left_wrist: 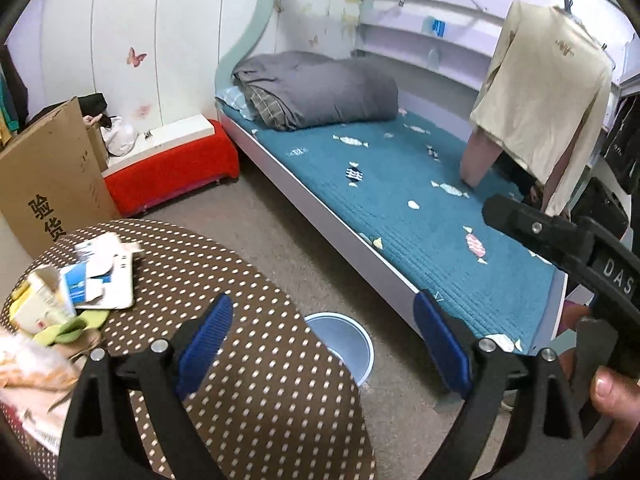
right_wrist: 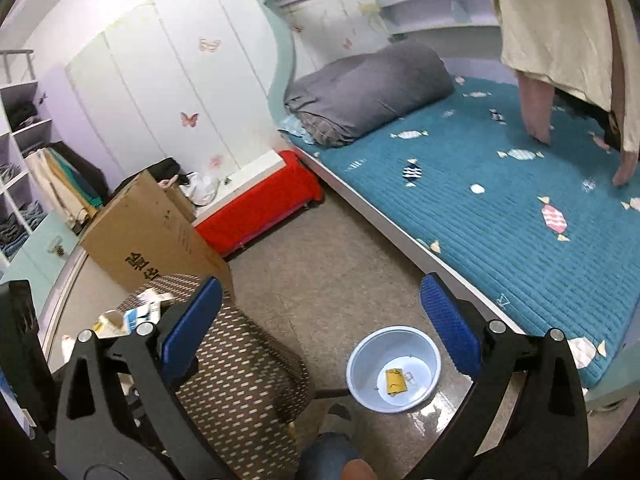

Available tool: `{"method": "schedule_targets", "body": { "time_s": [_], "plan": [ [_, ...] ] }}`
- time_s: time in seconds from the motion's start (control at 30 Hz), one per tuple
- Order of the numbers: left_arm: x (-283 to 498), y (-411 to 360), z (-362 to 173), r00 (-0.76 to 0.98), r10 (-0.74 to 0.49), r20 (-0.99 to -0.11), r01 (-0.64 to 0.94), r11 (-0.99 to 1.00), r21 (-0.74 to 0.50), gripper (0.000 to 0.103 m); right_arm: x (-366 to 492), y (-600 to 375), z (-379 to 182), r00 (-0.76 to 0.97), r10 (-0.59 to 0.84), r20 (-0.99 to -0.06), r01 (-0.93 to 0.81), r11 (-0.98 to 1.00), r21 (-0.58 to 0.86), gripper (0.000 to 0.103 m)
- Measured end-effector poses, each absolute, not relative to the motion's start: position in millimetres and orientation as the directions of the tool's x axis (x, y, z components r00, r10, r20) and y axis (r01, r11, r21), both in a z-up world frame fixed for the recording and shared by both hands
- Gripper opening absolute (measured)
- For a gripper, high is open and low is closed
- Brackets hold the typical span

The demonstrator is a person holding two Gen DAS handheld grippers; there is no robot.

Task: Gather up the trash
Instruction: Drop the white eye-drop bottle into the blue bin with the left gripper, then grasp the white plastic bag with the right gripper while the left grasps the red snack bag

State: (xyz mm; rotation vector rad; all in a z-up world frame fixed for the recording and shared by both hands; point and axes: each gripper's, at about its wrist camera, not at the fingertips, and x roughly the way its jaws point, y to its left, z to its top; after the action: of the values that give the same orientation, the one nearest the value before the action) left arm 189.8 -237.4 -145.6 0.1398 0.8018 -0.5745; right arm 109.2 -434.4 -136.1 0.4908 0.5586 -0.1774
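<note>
Bedroom scene with the pale blue waste bin (right_wrist: 394, 368) on the floor as landmark. In the right wrist view the bin holds a yellow wrapper (right_wrist: 395, 382) and a small clear scrap (right_wrist: 409, 378); the rest of its bottom is bare, so collection appears barely begun.

The remaining trash lies on the round polka-dot table (left_wrist: 248, 344), which stands just left of the bin and, in the left wrist view, overhangs part of its rim. On the table's far-left side, well apart from the bin, sit torn blue-and-white packaging (left_wrist: 102, 276), a cream carton (left_wrist: 38, 304), a green scrap (left_wrist: 70, 326) and a crumpled translucent bag (left_wrist: 28, 364). All of this is judged still to be moved.

The left gripper (left_wrist: 324, 340) hovers above the table edge with its blue pads (left_wrist: 208, 336) spread wide and nothing between them. The right gripper (right_wrist: 316, 320) hangs above the floor just left of the bin, likewise released and empty.

Edges and room: right of the bin runs the white frame of the bed (right_wrist: 520, 220), close enough to limit travel on that side. Beyond the bin a strip of bare floor (right_wrist: 320, 260) leads toward the red bench (right_wrist: 260, 208). A cardboard box (right_wrist: 152, 236) closes the far side of the table. The table rim over the bin is the edge to clear when dropping items.
</note>
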Motion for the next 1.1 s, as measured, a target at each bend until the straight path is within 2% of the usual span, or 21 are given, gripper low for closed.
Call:
{"method": "schedule_targets", "body": {
  "time_s": [0.3, 0.53, 1.1],
  "plan": [
    [158.9, -183.1, -115.7, 0.629, -0.423, -0.652, 0.497, 0.864, -0.08, 0.09, 99.9, -381.0, -100.8, 0.861, 0.021, -0.508, 0.198, 0.906, 0.374, 0.097],
    [144.0, -127.4, -101.4, 0.686, -0.386, -0.617, 0.443, 0.894, -0.066, 0.09, 103.9, -331.1, -81.3, 0.868, 0.117, -0.483, 0.067, 0.936, 0.346, 0.097],
    [128.8, 28.4, -118.8, 0.762, -0.232, -0.605, 0.229, 0.97, -0.083, 0.09, 151.1, -207.2, -91.6, 0.771, 0.339, -0.539, -0.213, 0.935, 0.284, 0.097]
  ]
}}
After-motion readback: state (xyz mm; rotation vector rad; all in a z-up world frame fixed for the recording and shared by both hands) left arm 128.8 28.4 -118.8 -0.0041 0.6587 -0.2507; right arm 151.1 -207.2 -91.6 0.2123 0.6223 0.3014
